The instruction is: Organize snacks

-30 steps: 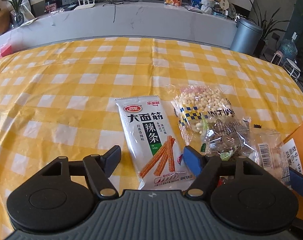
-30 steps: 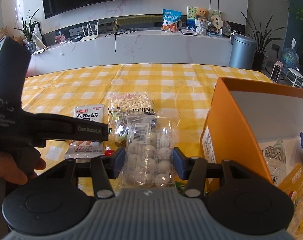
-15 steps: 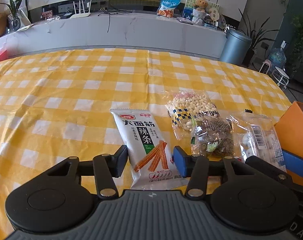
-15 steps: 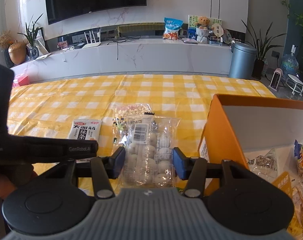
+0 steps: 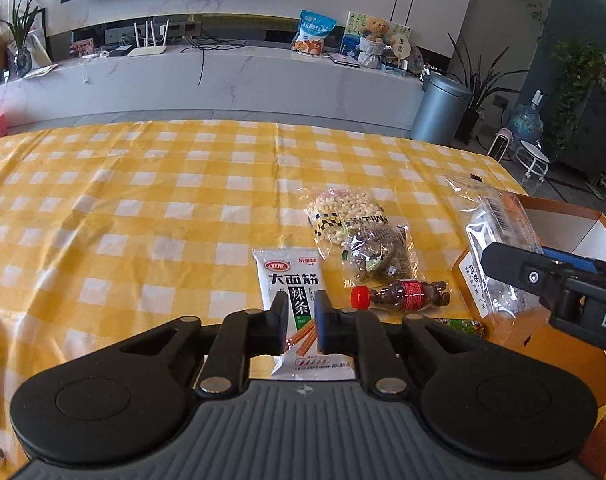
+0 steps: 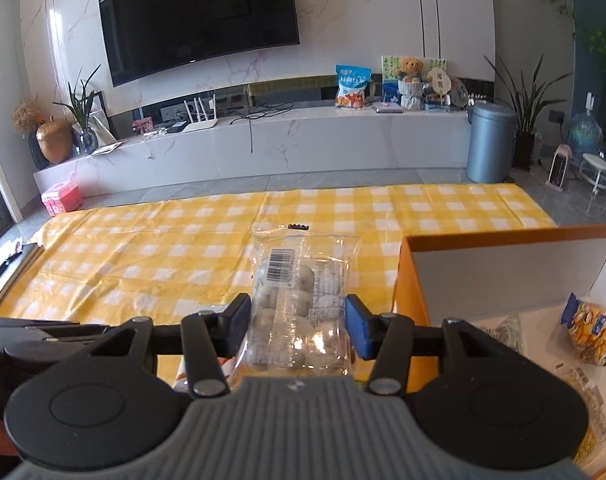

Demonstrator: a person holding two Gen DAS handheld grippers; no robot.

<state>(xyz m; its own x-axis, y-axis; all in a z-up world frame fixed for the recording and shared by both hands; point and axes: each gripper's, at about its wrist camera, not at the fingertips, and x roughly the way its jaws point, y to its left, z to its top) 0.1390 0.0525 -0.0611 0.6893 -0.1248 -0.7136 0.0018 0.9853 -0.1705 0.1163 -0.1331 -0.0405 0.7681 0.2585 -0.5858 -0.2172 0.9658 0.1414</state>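
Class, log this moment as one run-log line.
left gripper: shut on spicy-strip packet | right gripper: holding clear bag | orange box: beside

Bright daylight, seemingly from the left; sharp centre, fisheye-bent, dark corners.

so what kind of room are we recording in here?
Most likely a home living room: a wall-mounted TV above a long marble media console, potted plants, and a table with a yellow checked tablecloth holding snacks.

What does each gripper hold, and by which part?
Right gripper: clear bag of white balls, by its lower sides. Left gripper: spicy-strip packet, pinched mid-body.
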